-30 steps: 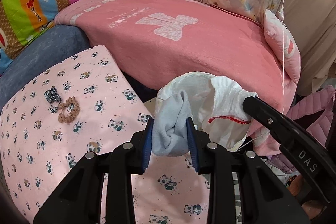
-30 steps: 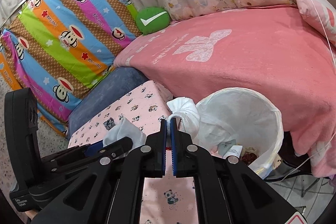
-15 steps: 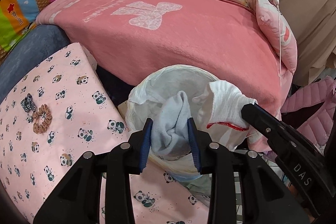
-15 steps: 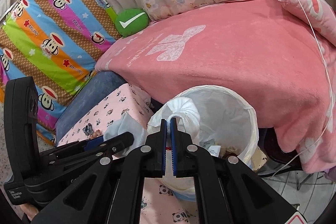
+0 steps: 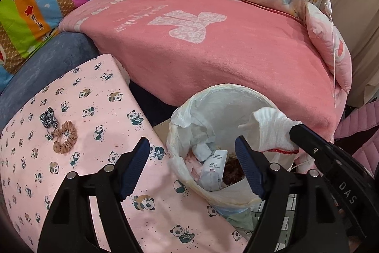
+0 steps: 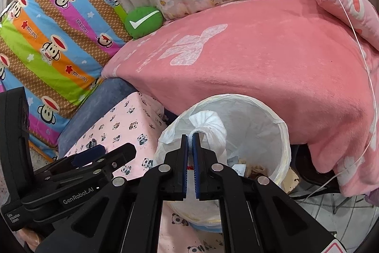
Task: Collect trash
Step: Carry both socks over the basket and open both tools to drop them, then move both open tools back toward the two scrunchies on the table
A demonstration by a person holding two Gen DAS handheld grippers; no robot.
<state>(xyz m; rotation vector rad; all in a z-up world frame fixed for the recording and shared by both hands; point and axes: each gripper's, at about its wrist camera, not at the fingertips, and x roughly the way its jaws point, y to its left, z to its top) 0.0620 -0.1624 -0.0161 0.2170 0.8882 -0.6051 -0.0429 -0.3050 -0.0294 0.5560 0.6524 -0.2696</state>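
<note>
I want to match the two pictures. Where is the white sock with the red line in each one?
Left wrist view: the white ribbed sock with the red line hangs at right, over the bin's right rim.
Right wrist view: the sock sits centre, pinched in the right tool.
Shared landmark: the white plastic-lined round trash bin.

Bright, even indoor light, soft shadows only — both views sharp, no glare. Heavy fisheye bend at the edges, with black vignetted corners.
</note>
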